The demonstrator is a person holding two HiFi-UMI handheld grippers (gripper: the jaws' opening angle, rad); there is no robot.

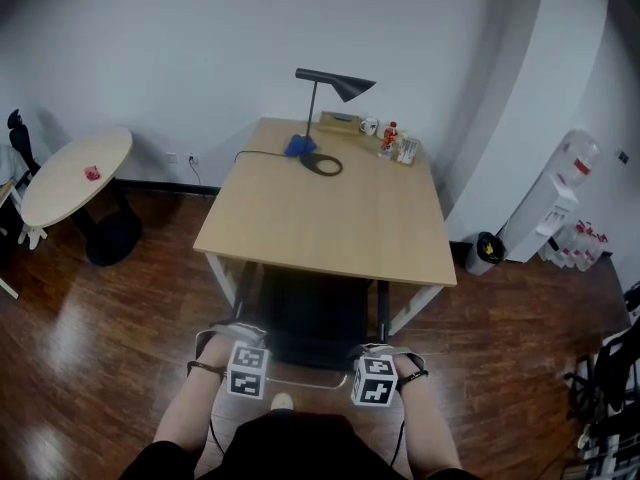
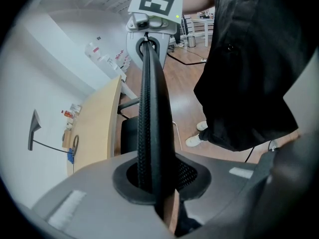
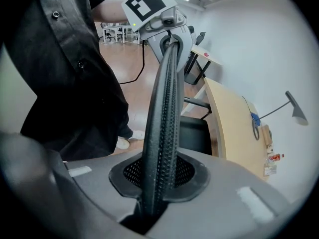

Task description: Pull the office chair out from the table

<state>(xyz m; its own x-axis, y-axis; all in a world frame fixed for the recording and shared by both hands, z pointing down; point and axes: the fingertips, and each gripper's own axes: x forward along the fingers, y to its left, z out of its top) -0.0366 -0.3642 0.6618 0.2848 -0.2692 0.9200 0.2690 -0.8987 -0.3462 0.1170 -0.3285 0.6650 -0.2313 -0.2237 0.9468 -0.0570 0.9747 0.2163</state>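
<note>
left tool [image 2: 152,183] and right tool [image 3: 157,180] were clenched on the office chair [image 1: 310,318] backrest rim, lower centre; i judged uneven pulling could slip that rim or snag the bench [image 1: 330,218].

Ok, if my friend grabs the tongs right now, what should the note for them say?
Left tongs: shut on the top of the backrest of the office chair, at its left end.
Right tongs: shut on the same backrest top, at its right end.
Chair: the seat is partly tucked under the near edge of the wooden table.
Done: both grips are on.
Left: pull the chair back toward you until it is clear of the table, then let go.
</note>
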